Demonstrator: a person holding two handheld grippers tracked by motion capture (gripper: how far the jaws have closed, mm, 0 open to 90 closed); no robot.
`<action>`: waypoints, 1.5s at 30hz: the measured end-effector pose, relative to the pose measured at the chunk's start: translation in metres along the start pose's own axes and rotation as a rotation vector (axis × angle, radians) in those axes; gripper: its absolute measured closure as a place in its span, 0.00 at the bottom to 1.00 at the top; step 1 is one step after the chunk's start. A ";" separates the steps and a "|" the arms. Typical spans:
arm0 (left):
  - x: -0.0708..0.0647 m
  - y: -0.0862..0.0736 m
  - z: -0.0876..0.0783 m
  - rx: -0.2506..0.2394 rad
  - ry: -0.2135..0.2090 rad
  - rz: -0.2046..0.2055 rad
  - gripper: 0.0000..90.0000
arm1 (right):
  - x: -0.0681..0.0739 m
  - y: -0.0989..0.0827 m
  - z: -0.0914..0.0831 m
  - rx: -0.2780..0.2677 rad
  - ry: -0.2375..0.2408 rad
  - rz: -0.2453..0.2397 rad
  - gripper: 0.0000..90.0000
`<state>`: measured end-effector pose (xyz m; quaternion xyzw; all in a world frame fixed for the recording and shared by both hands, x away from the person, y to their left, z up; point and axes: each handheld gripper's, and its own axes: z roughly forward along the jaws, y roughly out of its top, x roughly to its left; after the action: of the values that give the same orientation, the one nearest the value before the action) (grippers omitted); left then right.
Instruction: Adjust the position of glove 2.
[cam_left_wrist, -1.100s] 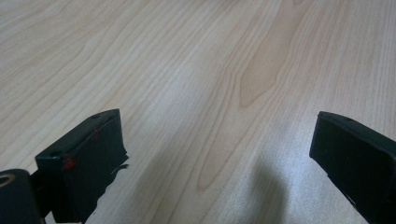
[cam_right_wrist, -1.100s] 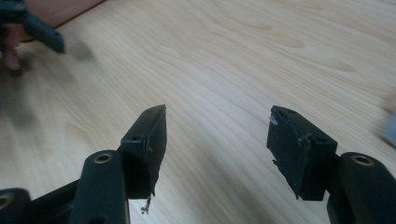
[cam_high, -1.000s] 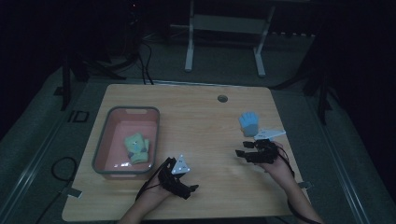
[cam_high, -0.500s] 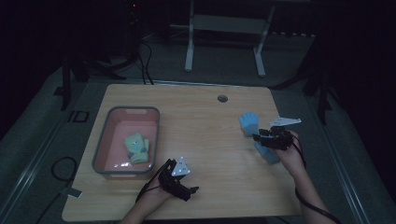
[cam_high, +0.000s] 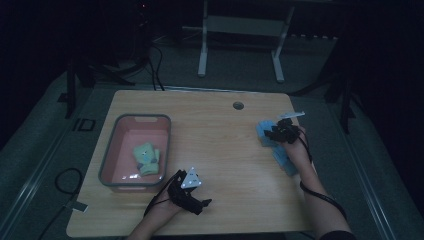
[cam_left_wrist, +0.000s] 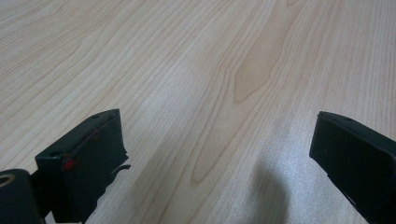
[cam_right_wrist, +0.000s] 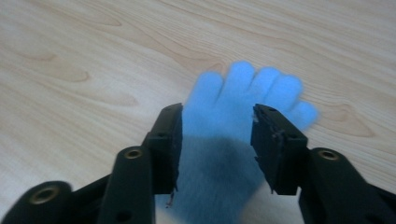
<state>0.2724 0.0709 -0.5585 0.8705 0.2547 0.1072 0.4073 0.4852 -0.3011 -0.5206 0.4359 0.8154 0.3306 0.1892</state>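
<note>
Here the right claw (cam_right_wrist: 217, 135) has just been opening, its jaws astride the blue glove (cam_right_wrist: 243, 107); the left claw (cam_left_wrist: 219, 154) rests released on the surface (cam_left_wrist: 196, 60).

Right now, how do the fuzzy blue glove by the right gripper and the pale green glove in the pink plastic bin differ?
The fuzzy blue glove lies on the bare wooden table; the pale green glove lies inside the pink plastic bin. The blue glove lies spread flat with its fingers out; the green glove looks bunched. The right gripper straddles the blue glove with its jaws apart; nothing touches the green one. Both look like soft fabric.
</note>
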 end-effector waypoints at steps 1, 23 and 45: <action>0.000 0.000 0.000 0.007 0.005 0.008 0.04 | -0.001 0.000 0.004 0.005 0.010 0.009 0.58; -0.001 -0.001 0.000 0.006 0.002 0.018 0.04 | 0.012 -0.003 0.018 0.035 -0.077 0.041 0.93; 0.000 0.001 -0.003 -0.003 0.012 0.027 0.04 | 0.131 0.021 -0.080 -0.129 0.034 0.027 0.93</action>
<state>0.2712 0.0720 -0.5557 0.8725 0.2451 0.1184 0.4058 0.3778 -0.2127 -0.4520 0.4282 0.7896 0.3922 0.1985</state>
